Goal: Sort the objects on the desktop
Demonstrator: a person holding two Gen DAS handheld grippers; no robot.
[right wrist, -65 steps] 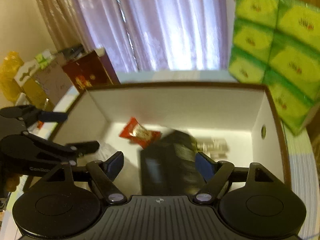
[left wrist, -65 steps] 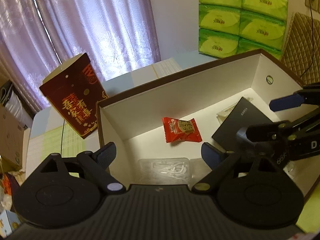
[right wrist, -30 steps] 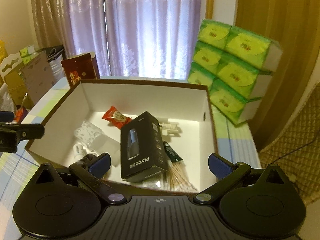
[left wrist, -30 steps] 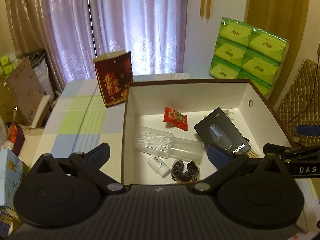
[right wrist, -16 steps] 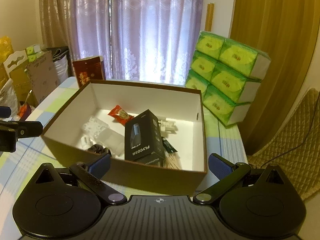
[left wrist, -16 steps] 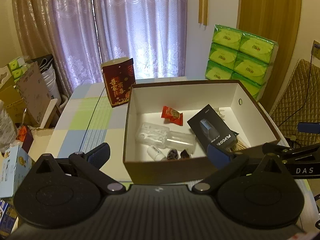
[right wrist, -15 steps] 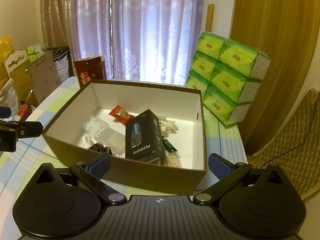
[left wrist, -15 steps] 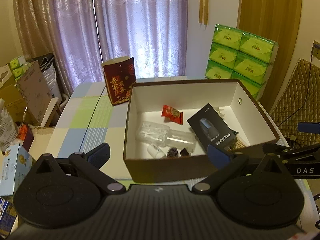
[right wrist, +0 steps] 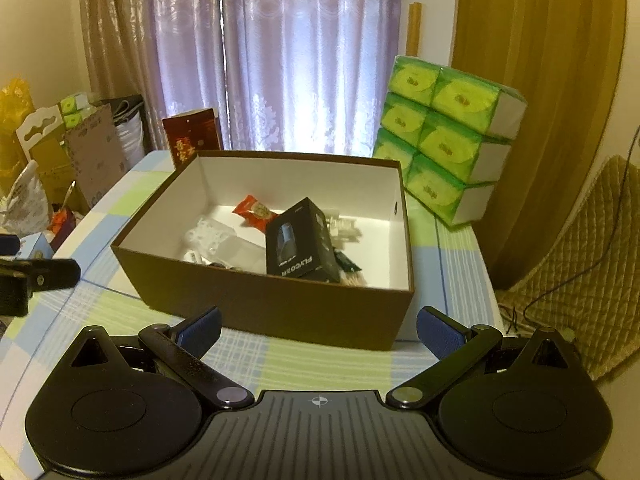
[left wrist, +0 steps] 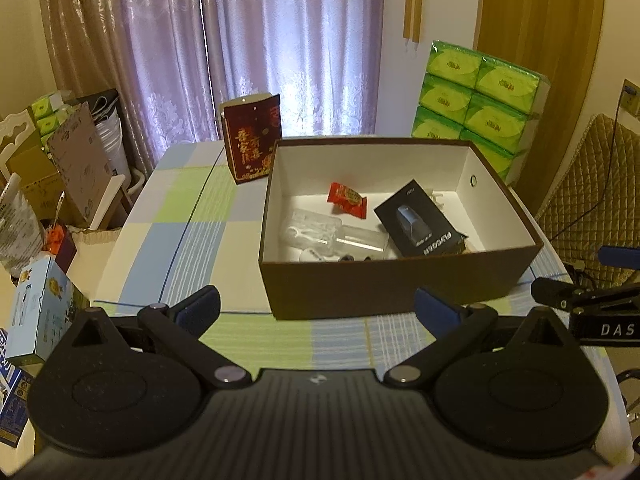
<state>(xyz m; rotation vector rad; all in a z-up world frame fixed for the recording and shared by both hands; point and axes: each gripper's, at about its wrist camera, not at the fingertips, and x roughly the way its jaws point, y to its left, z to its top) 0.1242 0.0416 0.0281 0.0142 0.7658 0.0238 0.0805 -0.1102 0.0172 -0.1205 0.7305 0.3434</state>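
- Left gripper [left wrist: 316, 308]: jaws spread wide, nothing between them, held above the checked tablecloth [left wrist: 192, 240] just short of the box.
- Right gripper [right wrist: 318, 330]: jaws likewise spread and empty, near the box's front wall.
- Brown box [right wrist: 280, 304]: white inside, open top, on the table.
- Black carton [right wrist: 298, 250]: in the box, right of centre, tilted; long axis runs front to back, its "FLYCO" end nearest the grippers.
- Red snack packet [left wrist: 347, 199]: lies behind it.
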